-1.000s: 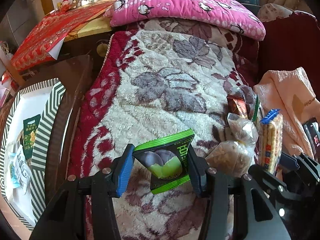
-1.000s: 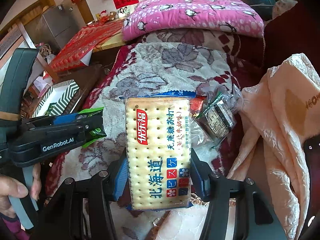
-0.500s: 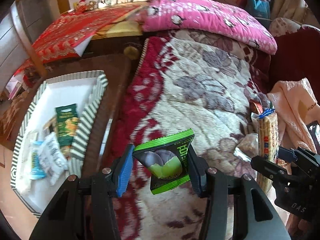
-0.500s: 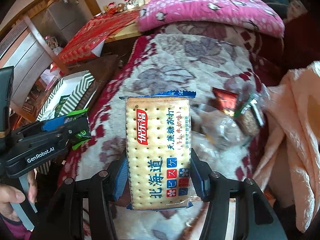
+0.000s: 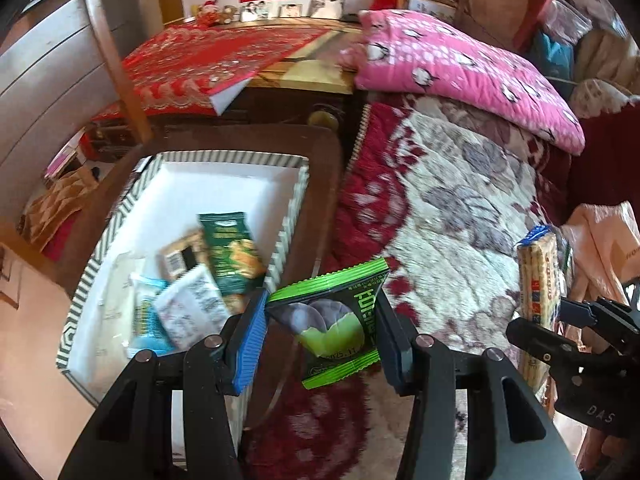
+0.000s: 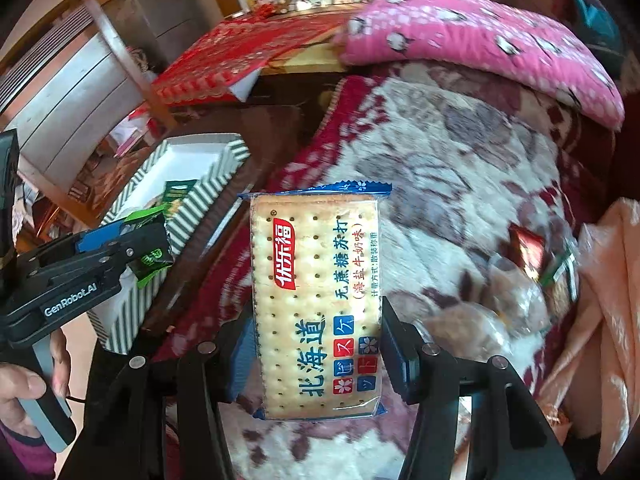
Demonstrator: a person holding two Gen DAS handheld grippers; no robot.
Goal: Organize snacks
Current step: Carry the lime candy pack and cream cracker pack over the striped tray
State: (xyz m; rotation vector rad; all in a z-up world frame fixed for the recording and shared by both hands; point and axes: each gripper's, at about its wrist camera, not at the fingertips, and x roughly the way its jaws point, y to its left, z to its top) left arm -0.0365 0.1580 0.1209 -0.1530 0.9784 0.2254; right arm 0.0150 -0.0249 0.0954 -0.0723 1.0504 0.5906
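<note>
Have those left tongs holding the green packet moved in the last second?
Yes. The left tongs with the green snack packet swung leftward off the floral blanket toward the striped box.

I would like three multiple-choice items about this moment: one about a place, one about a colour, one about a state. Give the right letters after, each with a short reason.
1. Where is the striped box relative to the floral blanket in the left wrist view?
A. on top of it
B. to its left, on the dark wooden table
C. to its right

2. What colour is the border of the packet in the left tongs?
A. bright green
B. red
C. orange

3. What is the state of the right tongs?
A. open and empty
B. shut on a spoon
C. shut on the cracker pack

Answers:
1. B: the box stands on the dark wooden table, left of the blanket.
2. A: the green packet has bright green sealed edges.
3. C: both fingers press the sides of the cracker pack.
</note>
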